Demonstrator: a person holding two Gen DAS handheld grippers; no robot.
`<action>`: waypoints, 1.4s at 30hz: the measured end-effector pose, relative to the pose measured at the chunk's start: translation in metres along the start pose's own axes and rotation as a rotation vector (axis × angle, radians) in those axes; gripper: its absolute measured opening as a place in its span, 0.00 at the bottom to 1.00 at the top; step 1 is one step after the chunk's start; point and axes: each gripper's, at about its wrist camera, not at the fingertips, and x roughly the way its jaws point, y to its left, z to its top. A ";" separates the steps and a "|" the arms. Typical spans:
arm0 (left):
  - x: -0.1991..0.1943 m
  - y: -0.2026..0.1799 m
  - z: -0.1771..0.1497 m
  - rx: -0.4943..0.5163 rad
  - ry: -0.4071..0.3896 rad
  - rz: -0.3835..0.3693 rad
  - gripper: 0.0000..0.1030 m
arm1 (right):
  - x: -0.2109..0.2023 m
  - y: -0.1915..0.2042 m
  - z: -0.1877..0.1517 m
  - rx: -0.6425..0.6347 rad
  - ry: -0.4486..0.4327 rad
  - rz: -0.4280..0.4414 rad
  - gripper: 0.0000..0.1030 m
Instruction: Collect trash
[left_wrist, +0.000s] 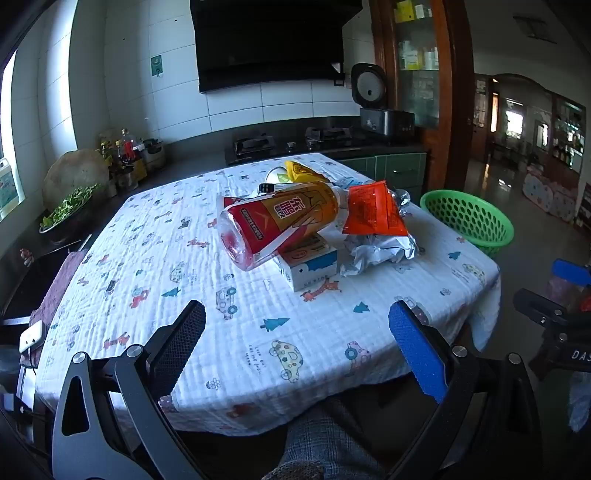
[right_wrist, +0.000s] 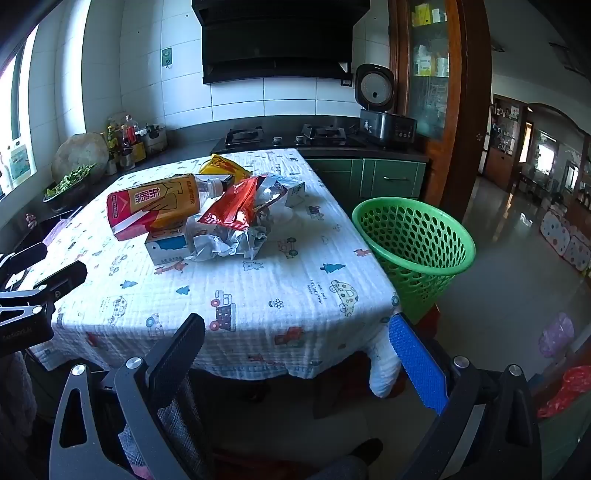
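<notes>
Two grippers are mine to steer, and both wait short of the worktop with nothing between their fingers.

From the left wrist, my left gripper (left_wrist: 297, 332) has its fingers spread wide over the near edge of the worktop (left_wrist: 122, 266), which wears a cloth printed with cars and trees. One heap of trash sits mid-cloth: one drink bottle (left_wrist: 273, 225) lying on its side across one small white and blue carton (left_wrist: 310, 267), one orange wrapper (left_wrist: 373, 212) on crumpled foil (left_wrist: 380, 249), and one yellow packet (left_wrist: 301, 171) behind. I judge it was piled together so that every piece is within one reach. One green basket (left_wrist: 471, 218) stands beyond the worktop's right edge, well apart from the heap.

From the right wrist, my right gripper (right_wrist: 297, 345) is likewise wide open and empty, hanging off the worktop's near corner. The same heap shows left of centre, and the basket stands on the floor just beside the cloth's right edge, probably set there for a short carry. I count nothing inside it through the holes, so collecting has not begun, as far as I can judge.
</notes>
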 end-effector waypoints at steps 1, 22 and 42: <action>0.000 0.000 0.000 0.000 0.000 0.005 0.95 | 0.000 0.000 0.000 0.000 0.000 0.000 0.94; -0.009 0.003 0.001 0.009 -0.031 0.014 0.95 | -0.006 0.002 0.003 0.003 -0.026 0.002 0.94; -0.019 0.005 0.002 0.013 -0.085 0.020 0.95 | -0.013 0.000 0.003 0.017 -0.054 0.019 0.94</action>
